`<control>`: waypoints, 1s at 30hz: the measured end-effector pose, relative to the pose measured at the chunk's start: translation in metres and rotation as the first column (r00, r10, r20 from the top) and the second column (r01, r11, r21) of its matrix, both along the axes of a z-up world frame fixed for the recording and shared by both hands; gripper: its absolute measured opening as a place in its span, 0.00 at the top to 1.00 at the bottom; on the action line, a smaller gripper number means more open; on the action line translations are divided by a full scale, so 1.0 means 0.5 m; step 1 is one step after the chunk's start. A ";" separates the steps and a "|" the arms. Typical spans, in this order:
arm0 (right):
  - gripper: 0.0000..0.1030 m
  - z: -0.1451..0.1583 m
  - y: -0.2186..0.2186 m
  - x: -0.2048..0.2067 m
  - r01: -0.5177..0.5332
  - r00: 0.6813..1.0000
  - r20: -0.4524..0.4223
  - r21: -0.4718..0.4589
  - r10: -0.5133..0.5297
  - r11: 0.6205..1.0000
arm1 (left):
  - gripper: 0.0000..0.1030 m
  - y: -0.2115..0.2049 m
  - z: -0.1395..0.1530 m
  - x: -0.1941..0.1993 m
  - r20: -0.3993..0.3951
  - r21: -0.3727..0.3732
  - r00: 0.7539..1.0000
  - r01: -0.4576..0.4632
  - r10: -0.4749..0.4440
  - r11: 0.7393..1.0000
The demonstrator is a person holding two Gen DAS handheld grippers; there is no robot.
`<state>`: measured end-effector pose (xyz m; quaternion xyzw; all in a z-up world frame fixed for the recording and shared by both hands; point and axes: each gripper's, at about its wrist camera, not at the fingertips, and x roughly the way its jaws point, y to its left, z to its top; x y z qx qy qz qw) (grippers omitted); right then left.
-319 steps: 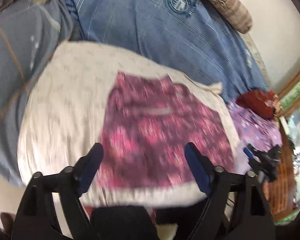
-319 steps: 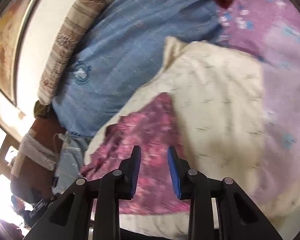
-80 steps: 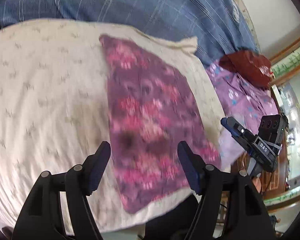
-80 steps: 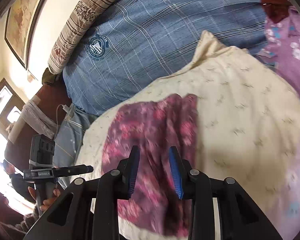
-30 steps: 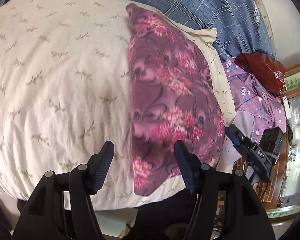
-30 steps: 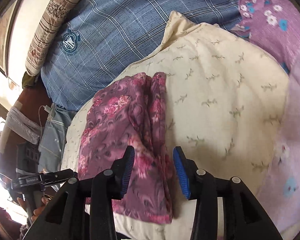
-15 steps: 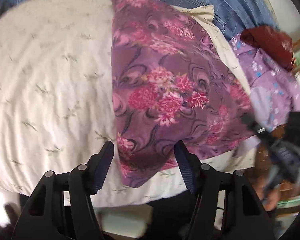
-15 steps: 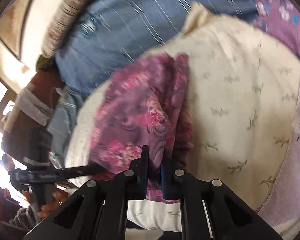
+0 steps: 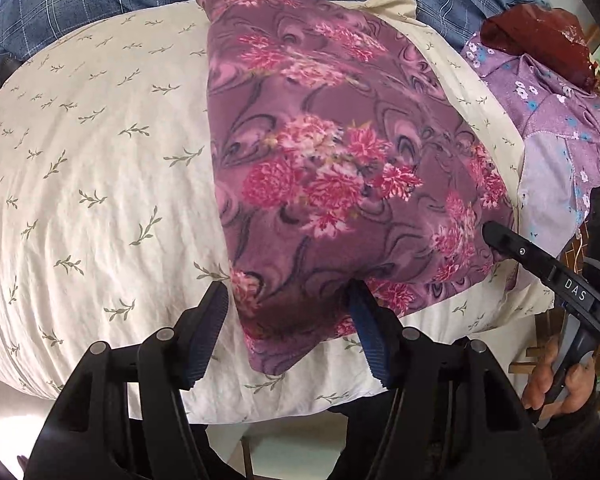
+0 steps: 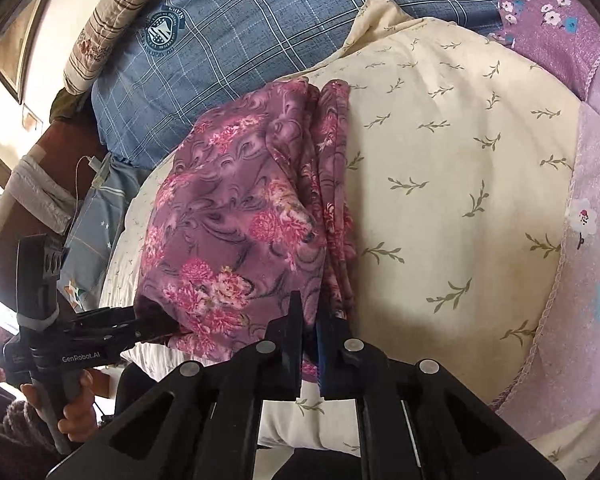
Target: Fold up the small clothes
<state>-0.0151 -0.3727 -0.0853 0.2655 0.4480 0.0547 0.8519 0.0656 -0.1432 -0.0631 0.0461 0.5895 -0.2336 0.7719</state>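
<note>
A small purple cloth with pink flowers (image 9: 332, 168) lies folded on a cream pillow with a leaf print (image 9: 92, 168). My left gripper (image 9: 288, 300) is open, its blue pads on either side of the cloth's near left corner. My right gripper (image 10: 310, 312) is shut on the cloth's near right edge (image 10: 332, 240), where several layers are stacked. The right gripper also shows in the left wrist view (image 9: 500, 240), at the cloth's right corner. The left gripper shows in the right wrist view (image 10: 140, 322), at the cloth's left corner.
A blue plaid quilt (image 10: 228, 40) lies behind the pillow, with a striped bolster (image 10: 108, 20) at the wall. A purple flowered garment (image 9: 556, 112) and a dark red bundle (image 9: 540, 44) lie to the right. The bed edge runs just below the pillow.
My right gripper has closed from open onto the cloth's near right edge. My left gripper has moved in to the cloth's near left corner and stays open.
</note>
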 end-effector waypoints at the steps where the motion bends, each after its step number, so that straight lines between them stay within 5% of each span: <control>1: 0.92 -0.001 -0.001 -0.002 -0.001 1.000 -0.003 0.006 0.001 1.000 | 0.40 0.001 0.002 -0.001 -0.009 -0.004 1.000 0.013 -0.013 1.000; 5: 0.91 0.016 -0.014 -0.013 0.000 1.000 -0.001 0.032 0.000 0.999 | 0.40 0.038 0.042 0.008 -0.026 -0.136 0.994 0.103 -0.107 0.985; 9: 0.76 0.076 -0.062 -0.002 0.056 0.994 0.087 0.051 -0.061 0.997 | 0.39 0.104 0.100 0.078 -0.018 -0.291 0.999 0.028 -0.035 0.956; 15: 0.71 0.094 -0.096 0.155 0.062 0.994 0.080 0.126 -0.073 0.990 | 0.39 0.095 0.083 0.245 -0.068 -0.244 0.992 -0.118 0.105 0.963; 23: 0.69 0.006 -0.085 0.352 0.082 0.996 -0.038 0.189 -0.076 0.979 | 0.39 0.018 0.018 0.350 -0.116 -0.184 0.982 -0.166 0.146 0.969; 25: 0.92 -0.014 -0.075 0.383 0.042 0.998 -0.056 0.230 -0.030 0.972 | 0.39 0.008 0.010 0.361 -0.137 -0.188 0.979 -0.175 0.151 0.966; 30: 0.93 0.095 -0.078 0.328 0.027 0.981 0.186 0.115 -0.048 0.993 | 0.39 0.008 0.032 0.359 -0.082 -0.249 0.987 -0.157 0.140 0.956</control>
